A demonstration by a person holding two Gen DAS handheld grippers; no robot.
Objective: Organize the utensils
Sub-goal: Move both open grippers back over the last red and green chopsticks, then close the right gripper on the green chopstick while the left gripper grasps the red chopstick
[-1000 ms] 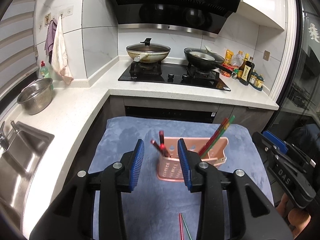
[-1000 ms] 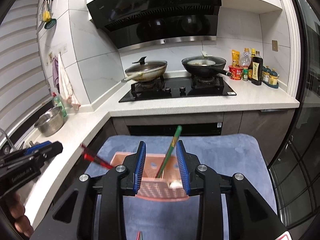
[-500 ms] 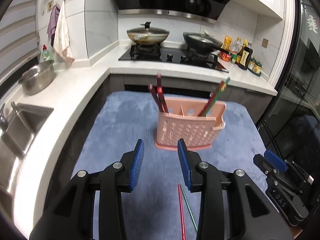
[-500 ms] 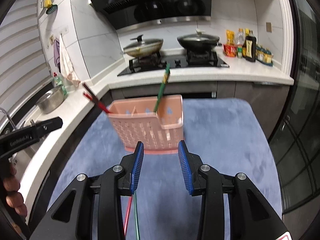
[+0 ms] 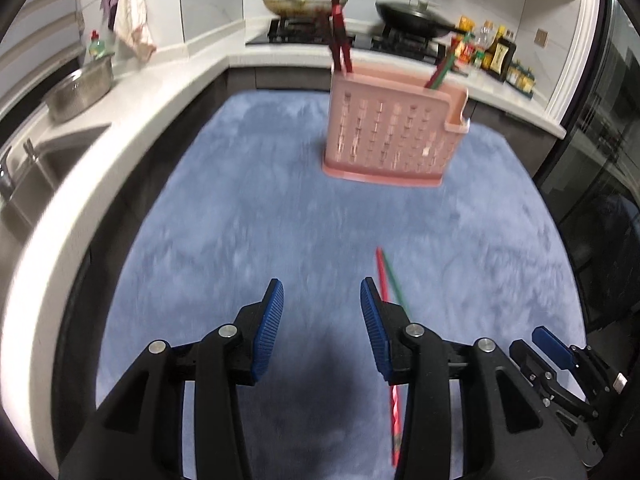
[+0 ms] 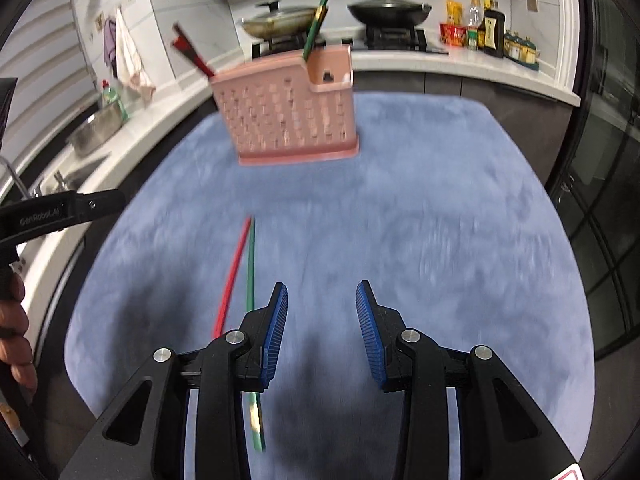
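Both hand-held grippers, left [image 5: 322, 296] and right [image 6: 322, 298], hover spread and empty near two thin, stiff, probably slippery chopsticks [image 6: 240, 268], best pinched mid-shaft.

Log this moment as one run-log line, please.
left gripper: open, empty | right gripper: open, empty | red chopstick, green chopstick: loose on blue mat | pink holder: upright, holds chopsticks

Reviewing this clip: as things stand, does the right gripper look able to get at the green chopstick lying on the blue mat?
Probably yes. The right gripper is open and empty, and the green chopstick lies just to its left on the blue mat, close beside the red chopstick. Nothing covers it, though the red one might get pinched too.
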